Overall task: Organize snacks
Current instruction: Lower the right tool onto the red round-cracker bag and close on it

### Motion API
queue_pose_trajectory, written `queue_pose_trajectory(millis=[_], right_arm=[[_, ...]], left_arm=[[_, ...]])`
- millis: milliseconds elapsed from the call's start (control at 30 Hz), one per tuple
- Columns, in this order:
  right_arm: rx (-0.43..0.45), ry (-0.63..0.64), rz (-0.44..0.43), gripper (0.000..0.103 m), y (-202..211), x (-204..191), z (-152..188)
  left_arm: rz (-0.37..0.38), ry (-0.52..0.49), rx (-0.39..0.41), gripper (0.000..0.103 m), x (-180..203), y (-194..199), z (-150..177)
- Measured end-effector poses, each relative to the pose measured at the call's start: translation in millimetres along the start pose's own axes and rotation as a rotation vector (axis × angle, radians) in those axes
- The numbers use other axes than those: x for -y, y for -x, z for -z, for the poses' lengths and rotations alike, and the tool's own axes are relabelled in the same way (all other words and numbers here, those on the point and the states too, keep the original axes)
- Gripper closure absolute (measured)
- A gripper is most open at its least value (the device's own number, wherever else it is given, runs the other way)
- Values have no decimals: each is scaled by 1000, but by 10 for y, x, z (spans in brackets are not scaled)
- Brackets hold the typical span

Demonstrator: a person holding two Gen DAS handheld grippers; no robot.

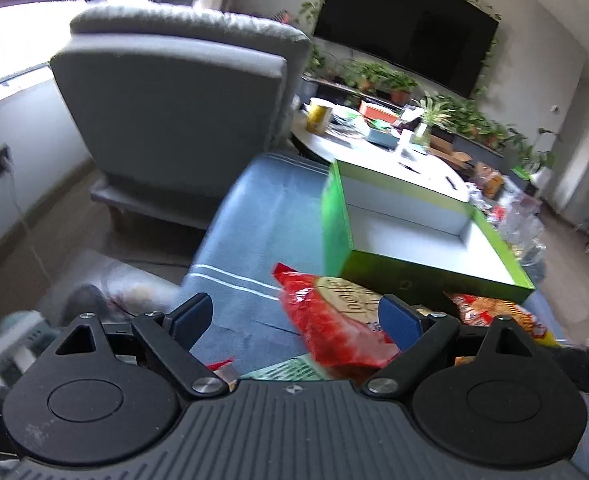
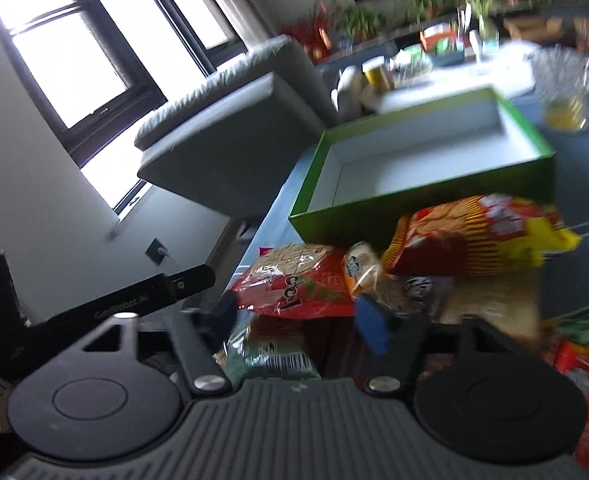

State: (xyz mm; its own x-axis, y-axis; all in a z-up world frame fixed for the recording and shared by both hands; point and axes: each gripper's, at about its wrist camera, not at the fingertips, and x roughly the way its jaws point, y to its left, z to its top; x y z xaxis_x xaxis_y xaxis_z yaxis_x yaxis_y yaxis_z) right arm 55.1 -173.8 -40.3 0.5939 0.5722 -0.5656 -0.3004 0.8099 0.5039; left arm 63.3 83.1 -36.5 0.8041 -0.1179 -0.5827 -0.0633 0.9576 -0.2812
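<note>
Both the left gripper [image 1: 294, 322] and the right gripper [image 2: 294, 320] hang wide apart and empty above the snack packets [image 2: 294, 280] heaped just before the bare green box [image 2: 426, 152], likely their destination

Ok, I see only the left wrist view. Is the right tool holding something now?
Observer: No. The right tool is open, with nothing between its fingers.
Operator: What lies between the red bag and the yellow bag? A finger of the left tool hides that place from me.
Observer: A small orange packet lies between them.
</note>
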Motion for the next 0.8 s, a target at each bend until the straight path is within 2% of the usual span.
queue_pose_trajectory(millis=[133, 267, 567, 800], right_arm=[[-50, -56, -32, 34, -265, 98, -284], [-133, -98, -39, 34, -535, 155, -468], [-271, -95, -3, 33, -1005, 165, -534], [-341, -72, 38, 22, -1042, 48, -600]], left_arm=[[66, 17, -52, 16, -63, -167, -52], [84, -36, -85, 16, -66, -325, -42], [126, -105, -158, 17, -65, -609, -10], [173, -142, -201, 16, -54, -733, -27]])
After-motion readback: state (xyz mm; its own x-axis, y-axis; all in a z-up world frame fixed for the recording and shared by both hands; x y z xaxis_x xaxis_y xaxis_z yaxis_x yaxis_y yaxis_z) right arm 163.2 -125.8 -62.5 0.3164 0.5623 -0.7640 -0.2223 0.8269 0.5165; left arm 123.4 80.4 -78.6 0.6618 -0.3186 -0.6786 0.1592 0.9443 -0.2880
